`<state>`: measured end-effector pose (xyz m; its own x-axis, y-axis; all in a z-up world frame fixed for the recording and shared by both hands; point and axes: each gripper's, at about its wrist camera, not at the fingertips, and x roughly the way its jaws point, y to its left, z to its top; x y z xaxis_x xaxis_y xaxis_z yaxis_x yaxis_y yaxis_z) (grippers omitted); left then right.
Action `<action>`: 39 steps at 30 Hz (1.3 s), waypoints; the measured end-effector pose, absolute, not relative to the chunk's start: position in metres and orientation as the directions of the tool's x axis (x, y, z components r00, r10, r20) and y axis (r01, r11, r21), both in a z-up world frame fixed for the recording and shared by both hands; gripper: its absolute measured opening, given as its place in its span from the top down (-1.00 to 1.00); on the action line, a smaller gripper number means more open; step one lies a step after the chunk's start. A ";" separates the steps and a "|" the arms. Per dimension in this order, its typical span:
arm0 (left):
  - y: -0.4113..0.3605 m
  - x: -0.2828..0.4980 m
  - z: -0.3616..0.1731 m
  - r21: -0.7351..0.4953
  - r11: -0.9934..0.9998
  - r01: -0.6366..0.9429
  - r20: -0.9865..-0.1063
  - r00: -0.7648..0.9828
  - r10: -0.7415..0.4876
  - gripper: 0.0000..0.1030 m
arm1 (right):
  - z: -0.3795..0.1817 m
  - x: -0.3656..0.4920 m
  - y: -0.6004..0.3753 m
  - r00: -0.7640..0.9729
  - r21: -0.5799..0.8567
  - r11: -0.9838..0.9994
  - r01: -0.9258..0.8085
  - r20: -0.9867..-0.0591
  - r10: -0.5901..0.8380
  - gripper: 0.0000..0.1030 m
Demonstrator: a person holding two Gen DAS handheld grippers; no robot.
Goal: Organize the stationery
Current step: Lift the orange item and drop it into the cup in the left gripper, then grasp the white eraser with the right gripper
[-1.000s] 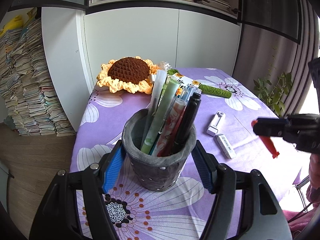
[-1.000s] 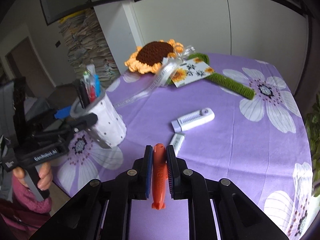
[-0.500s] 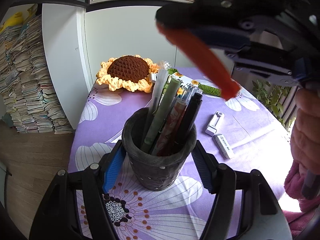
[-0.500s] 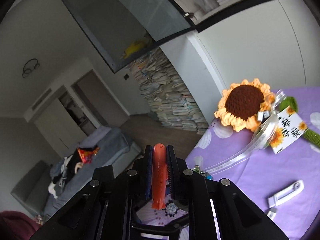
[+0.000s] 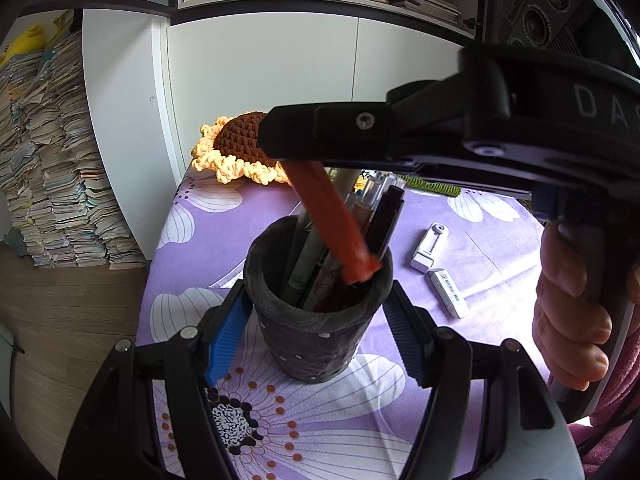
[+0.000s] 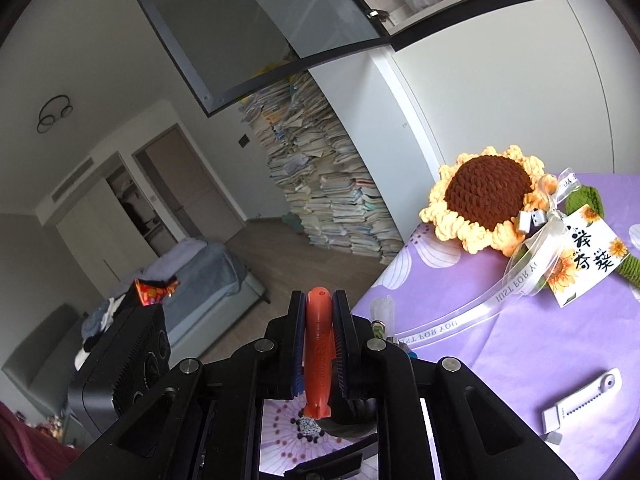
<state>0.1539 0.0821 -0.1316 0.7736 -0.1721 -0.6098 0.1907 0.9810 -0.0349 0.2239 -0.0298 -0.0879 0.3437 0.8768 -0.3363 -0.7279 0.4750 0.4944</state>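
Clamped between the right gripper's (image 6: 318, 354) fingers, an orange pen (image 5: 328, 216) dips into the pen-filled gray holder (image 5: 316, 320) bracketed by the open left gripper (image 5: 316, 336), while two white items (image 5: 444, 284) right of it await sorting.

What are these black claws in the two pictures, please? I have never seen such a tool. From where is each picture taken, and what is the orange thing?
There is no robot here. A person holds a hand tool with two fingers in each hand, and a wide-angle camera on each tool looks forward along its fingers.

In the left tool's picture, the left gripper stands open on both sides of a grey pen cup, which is full of pens. The cup stands on a purple flowered tablecloth.

The right gripper is shut on an orange pen. The left picture shows it lowering that pen's tip to the cup's rim.

Also on the cloth lie a knitted sunflower, a white eraser and a white correction tape.
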 end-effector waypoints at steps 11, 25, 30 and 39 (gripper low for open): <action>0.082 0.154 -0.132 -0.033 0.981 0.190 -0.610 0.774 -0.171 -0.28 | -0.089 0.214 -0.040 0.356 0.475 0.502 -0.723 -0.366 0.860 0.71; 0.080 0.154 -0.131 -0.029 0.982 0.186 -0.613 0.773 -0.164 -0.28 | -0.084 0.205 -0.049 0.375 0.443 0.531 -0.722 -0.394 0.839 0.71; 0.080 0.153 -0.130 -0.026 0.982 0.189 -0.610 0.775 -0.166 -0.28 | -0.085 0.202 -0.053 0.376 0.441 0.537 -0.719 -0.403 0.834 0.70; 0.080 0.153 -0.131 -0.031 0.982 0.188 -0.612 0.773 -0.167 -0.28 | -0.072 0.189 -0.094 0.476 0.408 0.616 -0.674 -0.397 0.785 0.17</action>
